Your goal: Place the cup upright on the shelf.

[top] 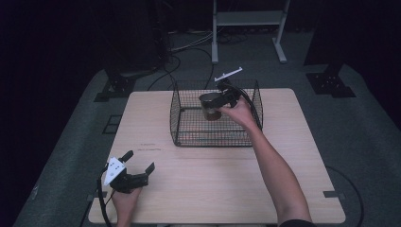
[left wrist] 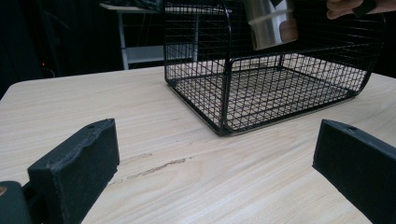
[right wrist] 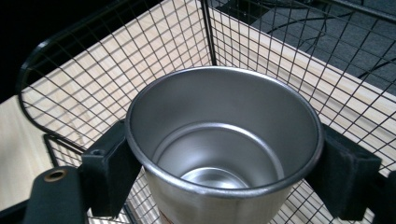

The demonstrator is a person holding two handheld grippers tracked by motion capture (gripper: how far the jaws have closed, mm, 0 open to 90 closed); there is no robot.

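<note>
A shiny metal cup (top: 209, 100) hangs upright inside the top of a black wire basket (top: 189, 137), above its floor. My right gripper (top: 218, 98) is shut on it. In the right gripper view the two black pads (right wrist: 109, 163) press on opposite sides of the cup (right wrist: 224, 140) just under its rim, and the cup is empty. My left gripper (top: 140, 161) rests at the table's front left, open with nothing between its fingers. In the left gripper view the left gripper (left wrist: 219, 163) faces the basket (left wrist: 224, 93), with the cup (left wrist: 268, 25) held high at the top.
The basket stands at the back middle of the light wooden table (top: 213, 189). Its mesh walls surround the cup on all sides. A white metal stand (top: 248, 28) and cables lie on the dark floor behind the table.
</note>
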